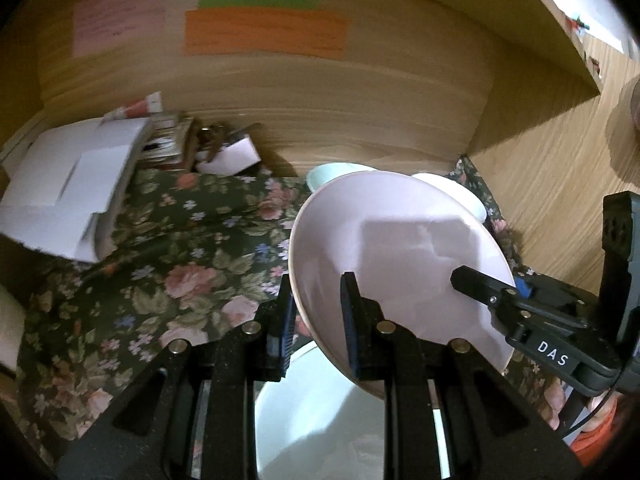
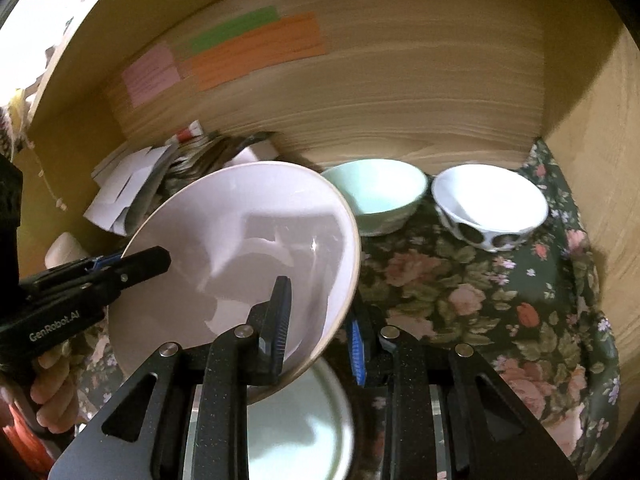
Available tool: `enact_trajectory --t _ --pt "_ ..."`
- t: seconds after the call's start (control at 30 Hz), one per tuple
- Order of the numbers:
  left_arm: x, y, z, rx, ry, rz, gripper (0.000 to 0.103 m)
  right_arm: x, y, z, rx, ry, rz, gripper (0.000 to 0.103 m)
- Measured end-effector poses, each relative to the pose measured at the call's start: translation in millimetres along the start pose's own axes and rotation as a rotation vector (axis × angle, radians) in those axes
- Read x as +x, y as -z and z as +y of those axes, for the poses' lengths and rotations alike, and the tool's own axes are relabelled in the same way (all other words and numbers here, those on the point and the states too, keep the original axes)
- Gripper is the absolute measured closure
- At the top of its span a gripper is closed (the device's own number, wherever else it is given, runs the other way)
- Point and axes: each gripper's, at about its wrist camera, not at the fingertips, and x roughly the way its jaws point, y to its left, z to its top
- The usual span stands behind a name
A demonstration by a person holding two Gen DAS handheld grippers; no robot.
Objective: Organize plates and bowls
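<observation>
A pale pink plate (image 1: pixel 400 248) is held tilted above a pale green plate (image 1: pixel 320 424). My left gripper (image 1: pixel 316 320) is shut on the pink plate's left rim. My right gripper (image 2: pixel 320 320) is shut on its right rim (image 2: pixel 240 248). The right gripper also shows in the left wrist view (image 1: pixel 500 300), and the left gripper in the right wrist view (image 2: pixel 132 264). A mint green bowl (image 2: pixel 376 196) and a white bowl with dark spots (image 2: pixel 488 208) stand at the back of the wooden compartment. The green plate lies below in the right wrist view too (image 2: pixel 296 428).
A floral cloth (image 2: pixel 480 300) covers the shelf floor. White papers and clutter (image 1: pixel 72 184) sit at the back left. The wooden back wall carries pink, green and orange notes (image 1: pixel 264 32). A wooden side wall (image 2: pixel 600 160) closes the right.
</observation>
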Motion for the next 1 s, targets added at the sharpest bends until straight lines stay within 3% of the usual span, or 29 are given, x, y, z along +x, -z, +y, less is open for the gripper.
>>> enact_trajectory --t 0.5,1.0 --pt "-42.2 38.4 63.7 -0.100 -0.070 -0.046 0.082 21.0 12.7 70.9 -0.091 -0.070 0.038 0.080" --pt "-70.0 79.8 126.7 -0.204 -0.143 -0.038 0.082 47.1 28.4 129.8 -0.171 -0.138 0.105 0.080"
